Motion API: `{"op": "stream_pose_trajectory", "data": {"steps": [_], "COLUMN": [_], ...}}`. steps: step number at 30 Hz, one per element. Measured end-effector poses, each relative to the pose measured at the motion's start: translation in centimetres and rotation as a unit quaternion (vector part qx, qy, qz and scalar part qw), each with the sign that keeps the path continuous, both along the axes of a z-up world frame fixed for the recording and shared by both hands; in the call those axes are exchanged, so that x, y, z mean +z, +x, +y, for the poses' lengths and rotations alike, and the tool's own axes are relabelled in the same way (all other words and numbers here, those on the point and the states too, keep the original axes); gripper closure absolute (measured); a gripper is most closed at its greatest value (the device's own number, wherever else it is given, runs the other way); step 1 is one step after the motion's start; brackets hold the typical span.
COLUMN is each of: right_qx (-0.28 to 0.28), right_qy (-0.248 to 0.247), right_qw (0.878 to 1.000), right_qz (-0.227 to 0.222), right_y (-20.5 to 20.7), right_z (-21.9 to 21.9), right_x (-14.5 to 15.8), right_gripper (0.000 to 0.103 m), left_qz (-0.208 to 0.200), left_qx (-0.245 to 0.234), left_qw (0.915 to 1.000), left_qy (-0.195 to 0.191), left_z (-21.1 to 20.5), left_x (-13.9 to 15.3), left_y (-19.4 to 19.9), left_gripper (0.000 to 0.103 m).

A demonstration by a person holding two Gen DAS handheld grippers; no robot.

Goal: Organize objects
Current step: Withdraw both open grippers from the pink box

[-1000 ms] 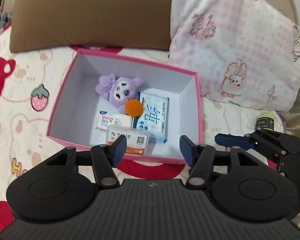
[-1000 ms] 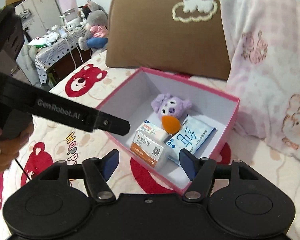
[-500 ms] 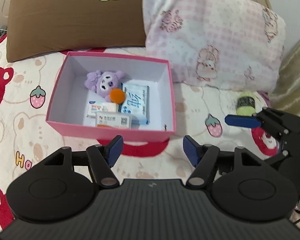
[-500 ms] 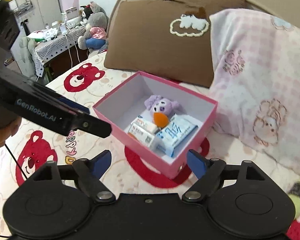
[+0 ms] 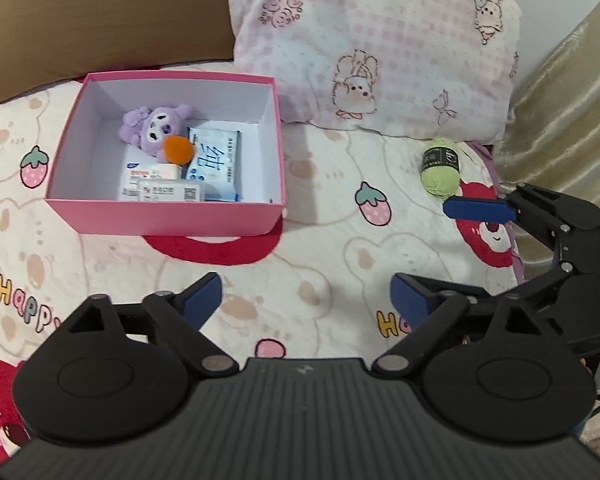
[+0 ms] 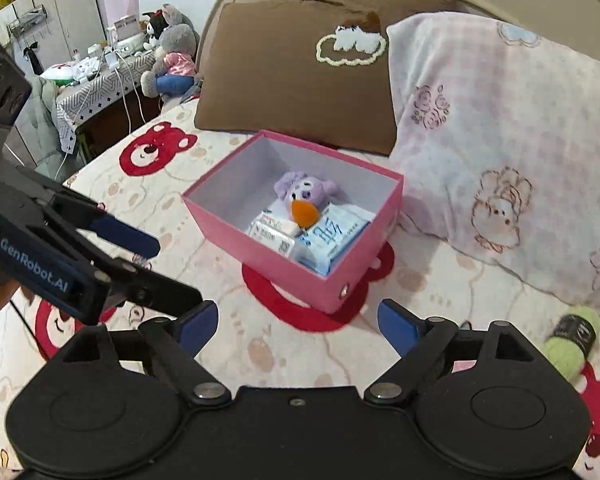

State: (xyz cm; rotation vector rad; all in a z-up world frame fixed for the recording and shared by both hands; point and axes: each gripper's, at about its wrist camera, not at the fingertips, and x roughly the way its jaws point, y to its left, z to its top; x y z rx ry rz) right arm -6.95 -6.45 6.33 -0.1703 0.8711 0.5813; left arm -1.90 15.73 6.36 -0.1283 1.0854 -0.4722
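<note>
A pink box sits on the bed. Inside lie a purple plush, an orange ball, a blue-white tissue pack and small cartons. To its right, near the pink pillow, a green yarn ball rests on the bedspread. My left gripper hangs over the bedspread in front of the box, its jaws opening with nothing between them. My right gripper hovers short of the box's near corner, its jaws also opening and empty. The yarn ball lies to its right.
A brown pillow and a pink checked pillow lean against the headboard behind the box. Beyond the bed's left edge, a cluttered side table holds cables and plush toys. Gold curtain fabric hangs at the right.
Both grippers have drawn back from the box and risen, so it looks smaller and farther. Both pairs of jaws have spread wider. The green yarn ball has come fully into view.
</note>
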Motion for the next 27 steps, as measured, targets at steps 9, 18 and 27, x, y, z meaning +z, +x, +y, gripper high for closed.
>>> {"op": "stream_pose_trajectory", "data": {"steps": [9, 18, 27], "right_qx": [-0.02, -0.028, -0.052], "right_qy": [-0.025, -0.063, -0.07], "right_qw": [0.999, 0.997, 0.996], "right_qz": [0.011, 0.023, 0.036], "right_y": [-1.6, -2.3, -2.4], "right_z": [-2.2, -4.2, -6.6], "right_x": [-1.4, -3.1, -4.7], "right_gripper": [0.013, 0.013, 0.013], "left_qz": [0.015, 0.024, 0.033], "left_qx": [-0.017, -0.036, -0.063], "left_qw": [0.9997, 0.9991, 0.9974], "left_qy": [-0.006, -0.003, 0.011], "left_z": [-2.4, -5.2, -8.1], "left_x": [-1.6, -2.7, -3.9], "left_y": [-0.7, -1.0, -1.4], "left_gripper": [0.007, 0.007, 0.007]}}
